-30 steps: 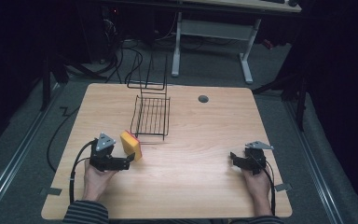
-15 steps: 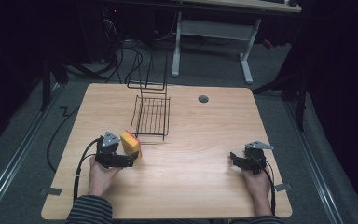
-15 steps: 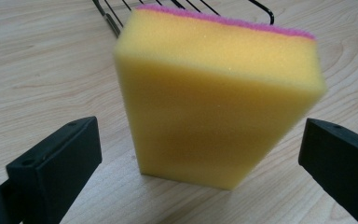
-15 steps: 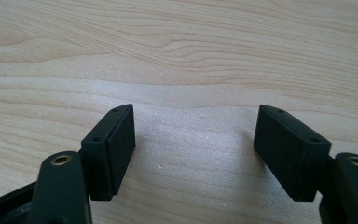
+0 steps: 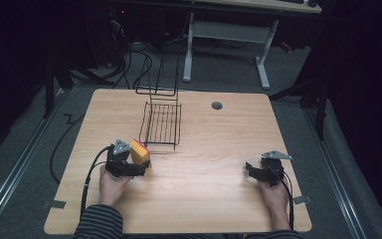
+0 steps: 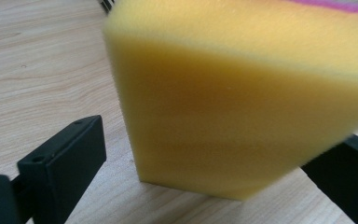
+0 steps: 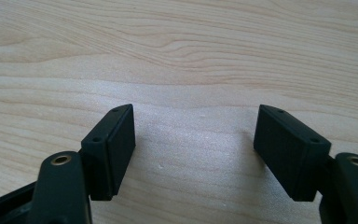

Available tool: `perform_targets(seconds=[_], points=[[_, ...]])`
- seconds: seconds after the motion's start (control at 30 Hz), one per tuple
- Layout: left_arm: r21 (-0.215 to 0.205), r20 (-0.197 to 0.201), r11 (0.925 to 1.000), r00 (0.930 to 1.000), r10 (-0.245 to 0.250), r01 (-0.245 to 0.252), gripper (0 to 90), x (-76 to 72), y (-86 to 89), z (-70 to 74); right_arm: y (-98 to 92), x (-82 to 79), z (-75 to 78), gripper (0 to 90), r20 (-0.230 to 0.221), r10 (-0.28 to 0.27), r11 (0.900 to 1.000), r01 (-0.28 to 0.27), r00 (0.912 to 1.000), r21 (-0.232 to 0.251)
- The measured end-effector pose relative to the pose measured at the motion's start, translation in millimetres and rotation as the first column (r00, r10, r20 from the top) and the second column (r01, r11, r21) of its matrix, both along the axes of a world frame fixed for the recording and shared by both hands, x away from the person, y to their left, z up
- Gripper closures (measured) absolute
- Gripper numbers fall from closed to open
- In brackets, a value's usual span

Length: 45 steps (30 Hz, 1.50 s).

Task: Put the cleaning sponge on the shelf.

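Observation:
A yellow sponge (image 5: 140, 152) with a reddish top stands on edge on the wooden table (image 5: 214, 199), left of centre. My left gripper (image 5: 139, 167) lies low on the table right at it. In the left gripper view the sponge (image 6: 233, 107) sits between the two black jaws of the left gripper (image 6: 214, 154). A strip of table still shows between the left jaw and the foam, and the right jaw is partly hidden behind it. These jaws have just been closing. My right gripper (image 5: 251, 169) rests at the right front of the table, and its right gripper view (image 7: 196, 135) shows it open over bare wood.
A black wire rack (image 5: 161, 122) stands just behind the sponge, towards the table's far side. A round cable grommet (image 5: 217, 105) sits near the far edge. Cables trail from both grippers towards the front edge.
My left gripper has moved right and down towards the sponge, so the sponge now stands between its jaws. The right hand has kept still.

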State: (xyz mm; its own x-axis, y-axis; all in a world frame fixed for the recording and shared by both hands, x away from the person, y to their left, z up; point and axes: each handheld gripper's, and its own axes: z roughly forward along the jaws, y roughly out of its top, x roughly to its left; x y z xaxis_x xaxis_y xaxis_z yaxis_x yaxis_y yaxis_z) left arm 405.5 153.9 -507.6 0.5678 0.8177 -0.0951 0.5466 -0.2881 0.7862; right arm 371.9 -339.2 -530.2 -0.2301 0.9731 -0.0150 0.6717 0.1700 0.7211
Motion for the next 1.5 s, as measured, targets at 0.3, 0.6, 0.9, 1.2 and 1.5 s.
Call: perform_targets(seconds=[0.3,0.6,0.9,1.2,1.5], points=[[0.002,0.007,1.0,0.9999,-0.009,0.009,14.6,2.0,-3.4,-4.4,-0.1,0.0,0.0,29.7,0.0,0.0,1.0,0.0,1.0,0.0],[0.007,0.019,0.9998,0.9996,-0.02,0.02,21.9,-1.0,-3.4,-1.9,-0.2,0.0,0.0,29.6,0.0,0.0,1.0,0.0,1.0,0.001],[0.013,0.019,0.9991,0.999,-0.041,0.041,23.6,-10.6,0.8,9.5,-0.2,0.1,-0.1,29.6,0.001,0.002,1.0,-0.002,1.0,-0.002],[0.008,0.048,0.9987,0.9975,-0.051,0.051,24.0,-19.2,5.6,35.1,-0.2,0.1,-0.1,29.6,0.001,0.003,1.0,-0.003,1.0,-0.002],[-0.038,0.069,0.9979,0.9964,-0.05,0.052,24.0,-17.7,7.9,56.1,0.1,-0.1,-0.1,29.6,0.0,0.001,1.0,-0.001,1.0,-0.001]])
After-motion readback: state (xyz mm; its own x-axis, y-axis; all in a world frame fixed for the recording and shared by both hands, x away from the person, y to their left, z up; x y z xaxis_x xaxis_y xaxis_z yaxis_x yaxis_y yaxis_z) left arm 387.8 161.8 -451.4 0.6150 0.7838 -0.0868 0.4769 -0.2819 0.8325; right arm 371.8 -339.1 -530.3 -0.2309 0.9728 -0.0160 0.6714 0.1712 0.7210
